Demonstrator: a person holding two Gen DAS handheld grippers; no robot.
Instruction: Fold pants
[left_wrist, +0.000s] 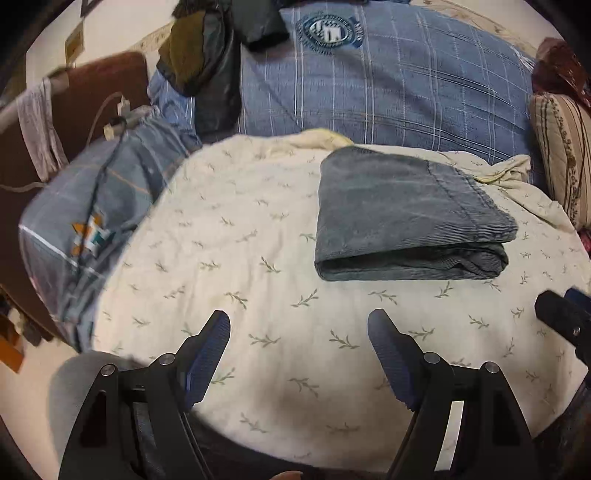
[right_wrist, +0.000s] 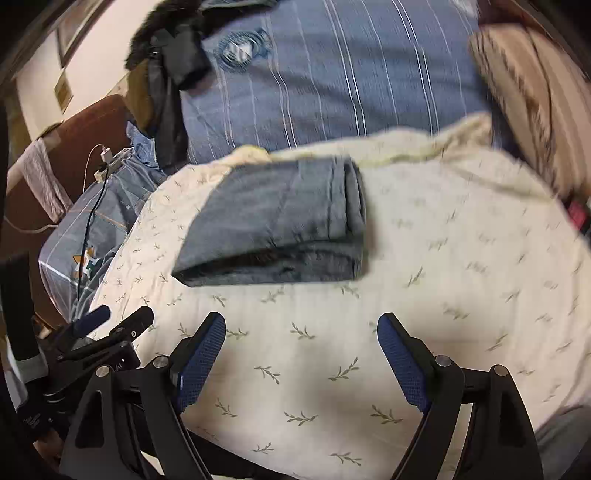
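Pants (left_wrist: 406, 214) folded into a grey-blue block on the bed, both grippers clear of them.

Pants lie flat on the cream leaf-print sheet (left_wrist: 258, 258), folded edge toward the grippers, far edge near the blue plaid duvet (left_wrist: 406, 85). Left gripper (left_wrist: 299, 332) hangs over bare sheet, jaws spread wide, nothing between them, pants ahead and a little to its right. Right gripper (right_wrist: 301, 332) same: jaws wide apart, empty, pants (right_wrist: 273, 229) ahead and a little to its left, not touching. Right wrist view is blurred. Blue pillow (left_wrist: 81, 229) with a cable (left_wrist: 99, 177) across it sits left of the sheet; dark clothes (left_wrist: 207, 66) heaped on the duvet behind. Striped cushion (left_wrist: 561, 158) at the right edge.
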